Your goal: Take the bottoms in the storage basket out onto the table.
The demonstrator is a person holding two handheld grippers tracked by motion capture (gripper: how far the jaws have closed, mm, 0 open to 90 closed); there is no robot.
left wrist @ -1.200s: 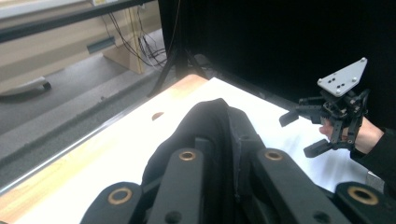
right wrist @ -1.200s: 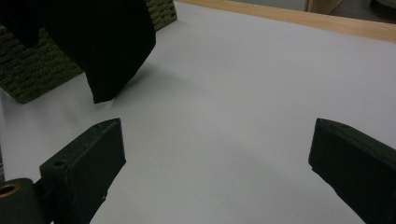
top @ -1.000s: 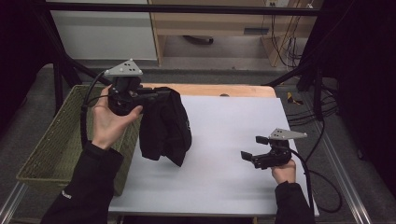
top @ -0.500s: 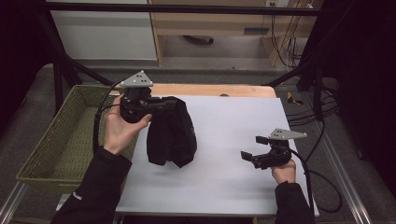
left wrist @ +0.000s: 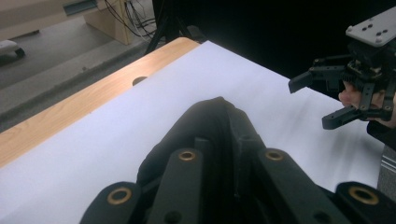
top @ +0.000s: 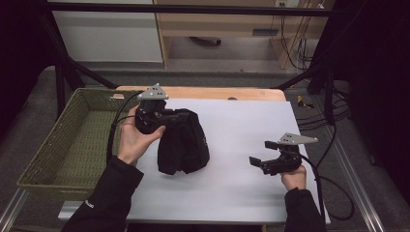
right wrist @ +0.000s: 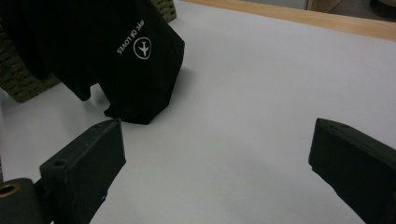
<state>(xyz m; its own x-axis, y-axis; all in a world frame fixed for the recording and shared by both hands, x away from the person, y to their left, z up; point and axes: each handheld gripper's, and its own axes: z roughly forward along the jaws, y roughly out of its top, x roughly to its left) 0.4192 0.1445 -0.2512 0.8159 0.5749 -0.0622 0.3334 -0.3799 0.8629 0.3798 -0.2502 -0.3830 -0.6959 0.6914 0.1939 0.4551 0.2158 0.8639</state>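
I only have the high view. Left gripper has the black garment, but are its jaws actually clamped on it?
Observer: Yes. In the left gripper view the left gripper is shut on the black garment.
Operator: Any markings on the cloth?
Observer: The right gripper view shows a white circled airplane logo with lettering beside it.
Operator: Right gripper holding anything?
Observer: No. The right gripper stands open over bare white table.
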